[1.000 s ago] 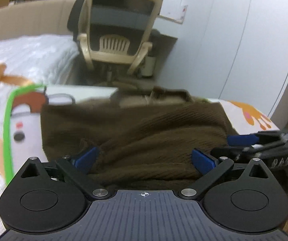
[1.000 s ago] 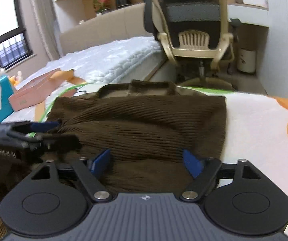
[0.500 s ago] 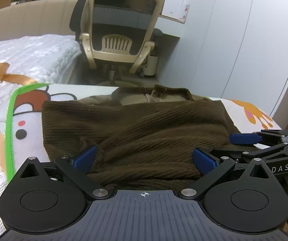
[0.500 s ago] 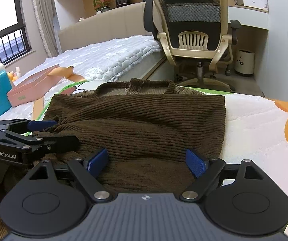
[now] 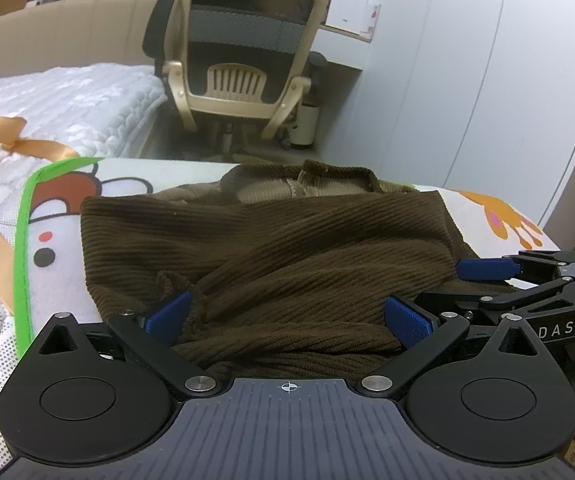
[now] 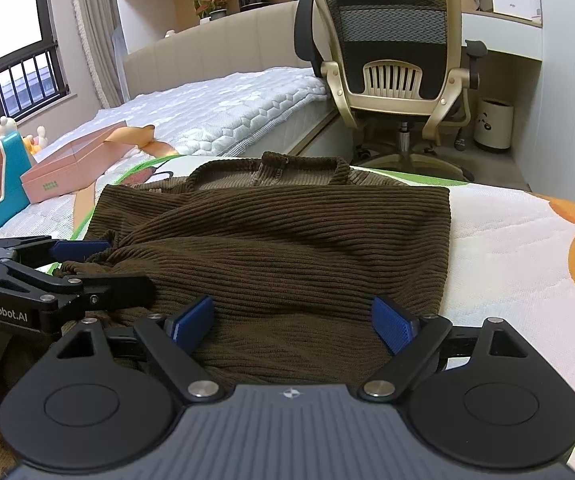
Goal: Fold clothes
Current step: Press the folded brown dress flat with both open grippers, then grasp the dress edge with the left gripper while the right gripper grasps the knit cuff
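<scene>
I've got both tools at the near edge of the brown ribbed sweater (image 5: 287, 248), which lies on a cartoon-print mat (image 5: 63, 216) on the bed. L gripper (image 5: 287, 316) has its jaws spread wide, blue pads apart w/ bunched knit between them, not pinched. R gripper (image 6: 293, 322) is the same: spread wide, fabric lying between the pads, nothing clamped.

Edges/room: in the right wrist view the sweater's right edge runs straight, near to far, w/ a broad strip of bare mat to its right. In the left wrist view the left edge sits just inside the mat's green border; beyond that is white quilted mattress (image 5: 67, 96). The far end stops short of the mat's far edge; past it a floor gap, then an office chair (image 5: 243, 52) well apart.

Orientation: collar (image 6: 299, 168) at the far end, hem near me, so the long axis runs near-far. A folded-over layer crosses the body diagonally, w/ a cuff (image 5: 167, 280) sitting near the L tool's left pad.

View diffs: only the right wrist view shows the pink box (image 6: 75, 168), blue toy (image 6: 3, 184) and window on the far left. Only the left wrist view shows the white wardrobe doors (image 5: 487, 80) on the right. Each cam sees the other tool from the side, its pads parted.
</scene>
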`<state>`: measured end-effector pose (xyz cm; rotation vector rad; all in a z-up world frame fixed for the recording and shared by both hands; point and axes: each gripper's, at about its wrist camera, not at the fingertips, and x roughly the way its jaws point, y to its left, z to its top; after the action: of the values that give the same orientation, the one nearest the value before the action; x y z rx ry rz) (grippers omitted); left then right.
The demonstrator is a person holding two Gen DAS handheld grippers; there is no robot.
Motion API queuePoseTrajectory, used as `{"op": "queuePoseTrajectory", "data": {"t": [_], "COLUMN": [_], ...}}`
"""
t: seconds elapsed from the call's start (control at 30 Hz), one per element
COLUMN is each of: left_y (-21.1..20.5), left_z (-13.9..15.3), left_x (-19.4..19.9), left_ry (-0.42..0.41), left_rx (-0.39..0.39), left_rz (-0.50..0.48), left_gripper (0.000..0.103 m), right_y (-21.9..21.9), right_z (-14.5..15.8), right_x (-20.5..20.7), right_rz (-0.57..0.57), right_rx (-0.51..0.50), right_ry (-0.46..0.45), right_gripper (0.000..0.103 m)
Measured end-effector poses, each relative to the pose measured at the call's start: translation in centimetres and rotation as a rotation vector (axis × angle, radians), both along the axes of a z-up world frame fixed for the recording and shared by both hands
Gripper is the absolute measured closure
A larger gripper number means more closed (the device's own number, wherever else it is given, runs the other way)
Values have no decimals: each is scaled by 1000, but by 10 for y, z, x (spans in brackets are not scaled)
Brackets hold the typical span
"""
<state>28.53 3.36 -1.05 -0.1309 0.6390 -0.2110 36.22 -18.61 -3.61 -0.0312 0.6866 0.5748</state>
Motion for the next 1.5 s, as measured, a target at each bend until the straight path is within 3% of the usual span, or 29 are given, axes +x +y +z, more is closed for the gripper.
{"op": "queuePoseTrajectory", "data": {"t": [0.27, 0.37, 0.43, 0.47, 0.53, 0.6, 0.7, 0.77, 0.83, 0.87, 0.9, 0.97, 1.0, 1.07, 1.13, 1.17, 1.23, 1.27, 1.3, 1.37, 1.4, 1.43, 1.5], "left_y": [-6, 4, 18, 26, 35, 43, 54, 53, 39, 30, 20, 11, 14, 22, 27, 29, 33, 33, 33, 35, 41, 48, 67], "left_z": [0, 6, 18, 25, 35, 43, 47, 43, 35, 31, 27, 27, 35, 54, 62, 61, 44, 32, 20, 11, 16, 25, 40], "left_x": [3, 1, -2, -3, -1, 2, 1, 1, 2, 3, 4, 7, 7, 5, 5, 8, 15, 18, 20, 17, 16, 16, 20], "left_ry": [16, 14, 30, 34, 48, 57, 76, 97, 108, 104, 99, 66, 20, -86, -151, -161, -94, -50, -6, 8, 10, 11, 16], "left_rx": [54, 5, -102, -160, -195, -161, -115, -96, -25, 28, 84, 162, 150, 114, 151, 177, 202, 225, 251, 285, 259, 223, 113], "left_rz": [-10, 2, -23, -59, -83, -10, 63, 56, 41, 32, 21, 19, 14, 14, 33, 43, 49, 40, 30, 17, 28, 43, 78], "left_gripper": [0, 0, 0, 0, 0, 0, 0, 0, 2, 13, 53, 81, 86, 86, 86, 86, 85, 80, 68, 54, 44, 40, 15], "right_y": [4, 1, -5, -6, -4, 0, -3, -6, -8, -9, -9, -8, -9, -8, -3, 0, 7, 7, 4, -5, -11, -16, -28], "right_z": [0, 8, 24, 33, 48, 49, 38, 30, 25, 24, 23, 33, 40, 55, 61, 57, 39, 27, 17, 15, 18, 22, 32], "right_x": [1, 5, 6, 8, 20, 36, 56, 57, 54, 52, 50, 43, 39, 31, 30, 33, 43, 49, 53, 59, 62, 64, 68], "right_rz": [16, 31, 42, 43, 28, 2, -39, -51, -58, -59, -60, -54, -49, -29, -8, 0, 9, 5, -3, -26, -39, -52, -71], "right_rx": [-15, -18, -17, -34, -102, -168, -177, -146, -117, -109, -104, -100, -96, -91, -111, -134, -186, -205, -201, -175, -156, -137, -93], "right_ry": [7, 32, -21, -65, -143, -166, -139, -122, -112, -110, -114, -159, -187, -248, -280, -268, -189, -145, -110, -68, -55, -42, -34], "right_gripper": [11, 12, 13, 17, 33, 51, 52, 52, 52, 52, 52, 52, 52, 52, 52, 52, 52, 52, 51, 42, 39, 39, 39]}}
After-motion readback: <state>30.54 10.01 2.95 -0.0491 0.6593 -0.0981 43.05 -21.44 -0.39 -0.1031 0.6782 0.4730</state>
